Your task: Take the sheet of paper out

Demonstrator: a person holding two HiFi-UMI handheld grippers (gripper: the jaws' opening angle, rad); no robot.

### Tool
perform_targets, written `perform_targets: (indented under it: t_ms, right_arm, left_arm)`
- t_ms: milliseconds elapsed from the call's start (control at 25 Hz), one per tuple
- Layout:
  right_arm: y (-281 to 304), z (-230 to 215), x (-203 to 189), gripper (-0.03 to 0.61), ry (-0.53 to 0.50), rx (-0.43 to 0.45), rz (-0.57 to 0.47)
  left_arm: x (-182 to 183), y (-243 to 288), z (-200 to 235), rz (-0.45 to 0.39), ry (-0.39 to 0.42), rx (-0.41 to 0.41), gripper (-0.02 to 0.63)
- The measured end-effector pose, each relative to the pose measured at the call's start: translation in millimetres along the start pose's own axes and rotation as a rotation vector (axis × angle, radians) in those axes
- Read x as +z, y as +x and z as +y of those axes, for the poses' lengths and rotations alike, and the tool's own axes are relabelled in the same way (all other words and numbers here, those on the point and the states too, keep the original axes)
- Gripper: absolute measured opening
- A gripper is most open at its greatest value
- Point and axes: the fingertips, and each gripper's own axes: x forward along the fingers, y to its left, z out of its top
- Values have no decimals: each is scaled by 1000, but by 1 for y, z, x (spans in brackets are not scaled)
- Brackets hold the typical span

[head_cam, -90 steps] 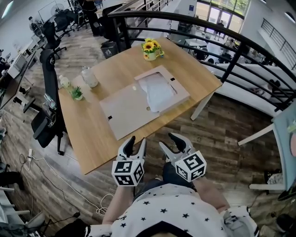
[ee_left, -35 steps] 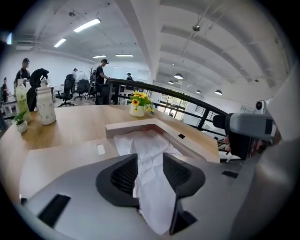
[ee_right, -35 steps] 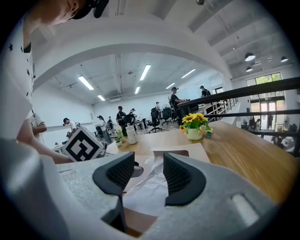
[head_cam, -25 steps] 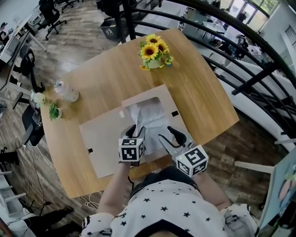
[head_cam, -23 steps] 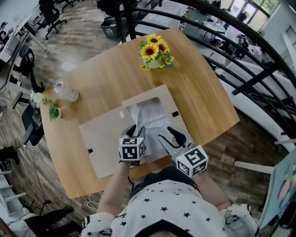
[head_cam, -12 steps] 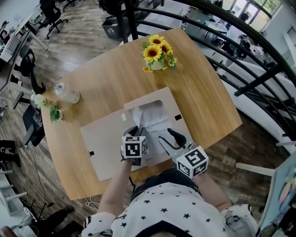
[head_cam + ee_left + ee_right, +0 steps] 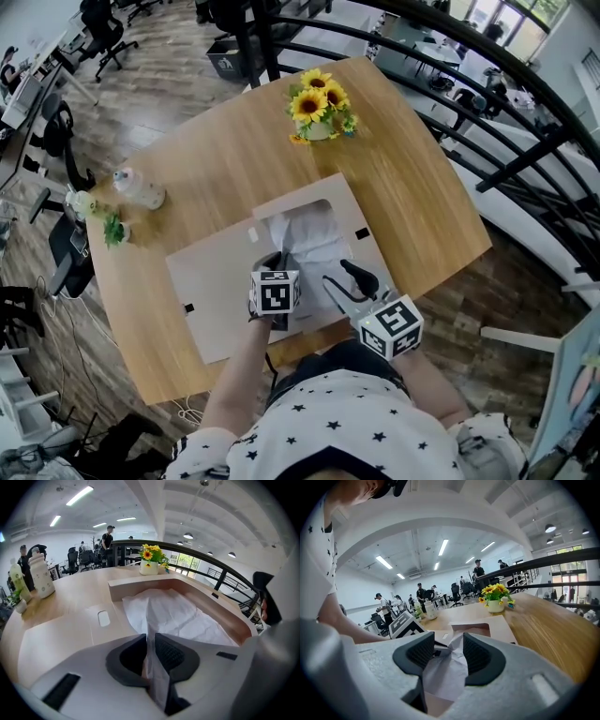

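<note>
The left gripper (image 7: 150,644) has its jaws closing narrowly on a raised fold of the one crumpled white sheet of paper (image 7: 180,613). The sheet's near end is hidden behind them. The rest lies ahead in one open tan cardboard box (image 7: 140,581). The right gripper (image 7: 449,651) has its jaws wide and empty. Farther off on the wooden desk (image 7: 412,197) stand one sunflower pot (image 7: 317,105) and one white bottle (image 7: 139,190).

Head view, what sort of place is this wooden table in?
Probably an open-plan office on a raised level: swivel office chairs, a black railing beside the table, and people standing in the background.
</note>
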Motion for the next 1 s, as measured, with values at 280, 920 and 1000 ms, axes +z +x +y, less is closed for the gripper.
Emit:
perform_targets:
  t_ms: [280,920,1000]
  right_arm:
    - [-12,8,-3,178,4,-22,-12]
    - [-47,66,-12,178,-16,-50,-55]
    - [-54,76,-14,178,-21,-54,-62]
  left_arm:
    - [-2,-7,5,-1,-5,13,18]
    - [-13,-83,-1,-134,-33,-30,8]
    - [-15,-96,-4,-154,-35,-34,8]
